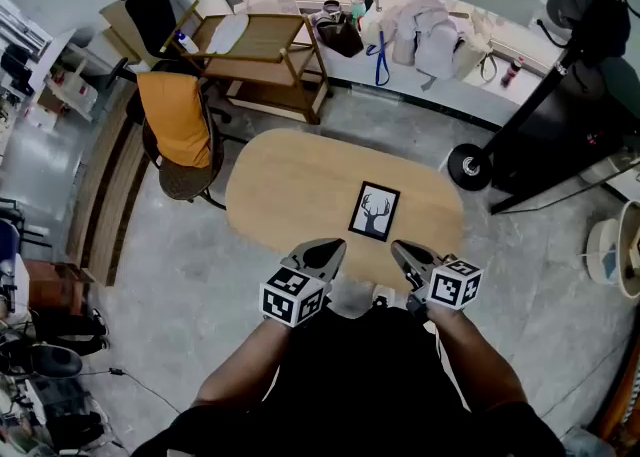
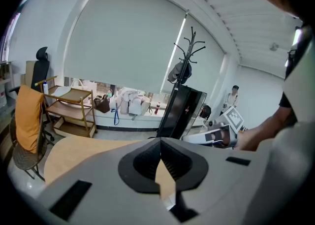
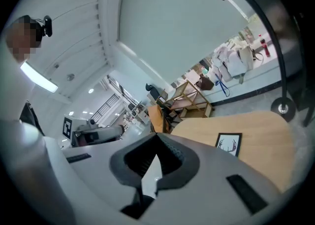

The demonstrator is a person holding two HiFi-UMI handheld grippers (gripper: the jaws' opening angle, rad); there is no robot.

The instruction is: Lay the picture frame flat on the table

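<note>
The picture frame (image 1: 375,212) is lying flat on the oval wooden tabletop (image 1: 290,185), with its deer-antler drawing facing up, a little toward 3 o'clock from the middle of the tabletop. The person is holding both grippers at the near edge, at 6 o'clock of the tabletop, and neither one is touching the frame. The left gripper (image 1: 325,253) is sitting at about 7 o'clock from the frame, and its jaws are pressing together with nothing between them. The right gripper (image 1: 405,253) is sitting at about 5 o'clock from the frame, and its jaws are also meeting each other, holding nothing. A chair (image 1: 185,170) with an orange cloth (image 1: 172,115) over its back is standing at 9 o'clock of the tabletop, and a wooden cart (image 1: 262,50) is standing at 11 o'clock.
</note>
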